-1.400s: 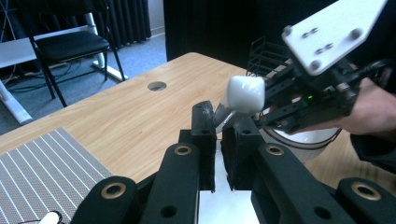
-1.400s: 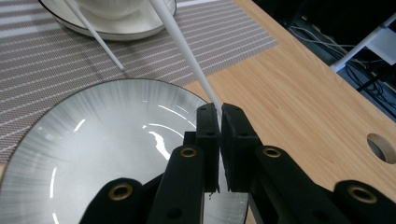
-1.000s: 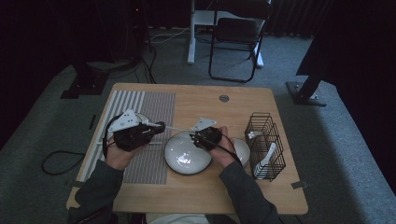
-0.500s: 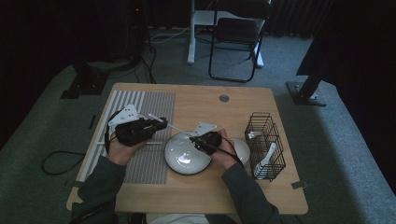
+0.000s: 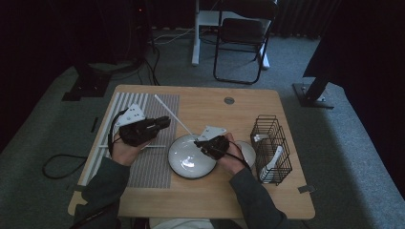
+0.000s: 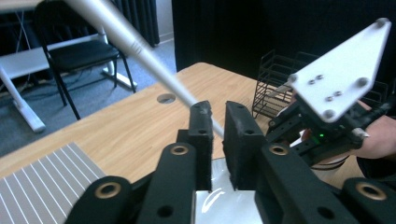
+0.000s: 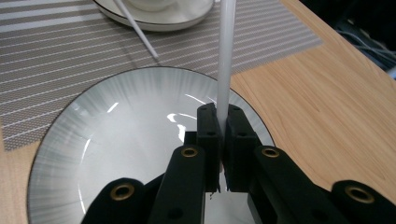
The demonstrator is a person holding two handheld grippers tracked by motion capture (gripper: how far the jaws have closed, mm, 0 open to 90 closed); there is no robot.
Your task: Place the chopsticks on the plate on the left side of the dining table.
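A long white chopstick (image 5: pixel 173 113) slants up and back over the table's middle. Its lower end sits between the pads of my right gripper (image 5: pixel 198 140), which is shut on it above the grey-white plate (image 5: pixel 191 167). In the right gripper view the chopstick (image 7: pixel 226 46) rises straight from my right gripper's (image 7: pixel 223 115) jaws over the plate (image 7: pixel 116 140). My left gripper (image 5: pixel 167 120) points right, and its jaws have just closed further. In the left gripper view the chopstick (image 6: pixel 121 32) runs through the narrow gap at my left gripper's (image 6: pixel 215 114) tips.
A second chopstick (image 7: pixel 137 30) leans off a cup and saucer (image 7: pixel 159 11) onto the striped mat (image 5: pixel 153 167). A black wire basket (image 5: pixel 272 148) holding a white spoon (image 5: pixel 273 161) stands at the table's right. A folding chair (image 5: pixel 241 33) is beyond the far edge.
Both hands have barely shifted. The right gripper has closed on the chopstick's lower end, and the stick now slants from it up past the left gripper.
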